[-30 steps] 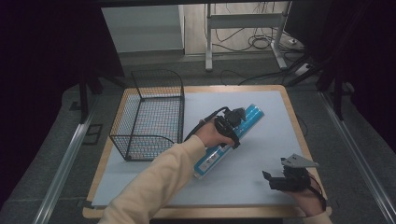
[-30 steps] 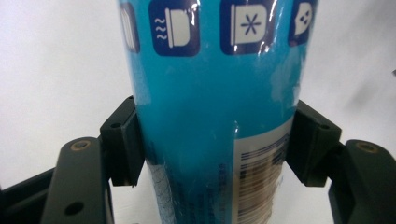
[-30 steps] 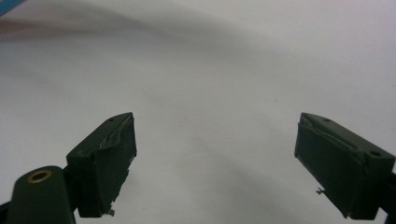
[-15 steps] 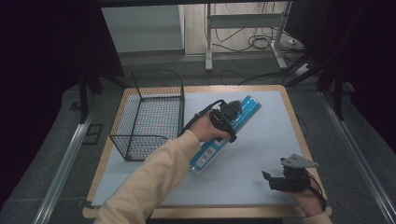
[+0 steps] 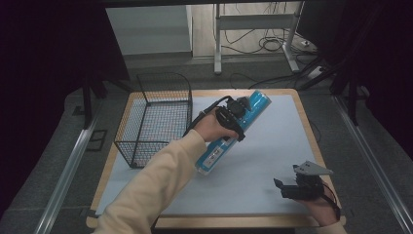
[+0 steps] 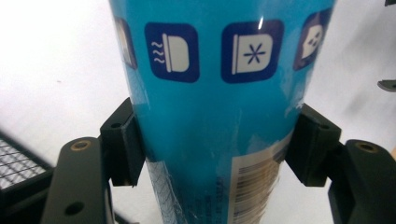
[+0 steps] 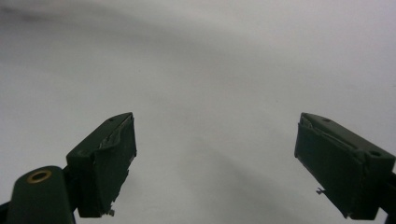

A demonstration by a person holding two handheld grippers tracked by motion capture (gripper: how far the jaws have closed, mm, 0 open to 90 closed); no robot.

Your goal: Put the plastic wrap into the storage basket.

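A long blue tube point(image 5: 214, 153) with white icons and a barcode hangs tilted above the white table mat, its far end point(image 5: 257, 100) raised toward the back. My left gripper point(image 5: 237, 120) is shut across its middle; in the left gripper view both black pads point(image 6: 122, 140) press on the tube point(image 6: 215, 121). Near the front right corner of the table my right gripper point(image 5: 287, 190) rests low in a hand, with a grey plate on top. In the right gripper view its jaws point(image 7: 215, 158) stand wide apart over bare white mat, nothing between them.
A black wire basket point(image 5: 155, 117) stands on the left part of the table, just left of the lifted tube. The wooden table edge point(image 5: 311, 131) frames the white mat. Behind the table are metal legs and cables on the floor.
The left hand has lifted the tube off the mat and carried it a little toward the back and the basket. The right gripper has stayed where it was.
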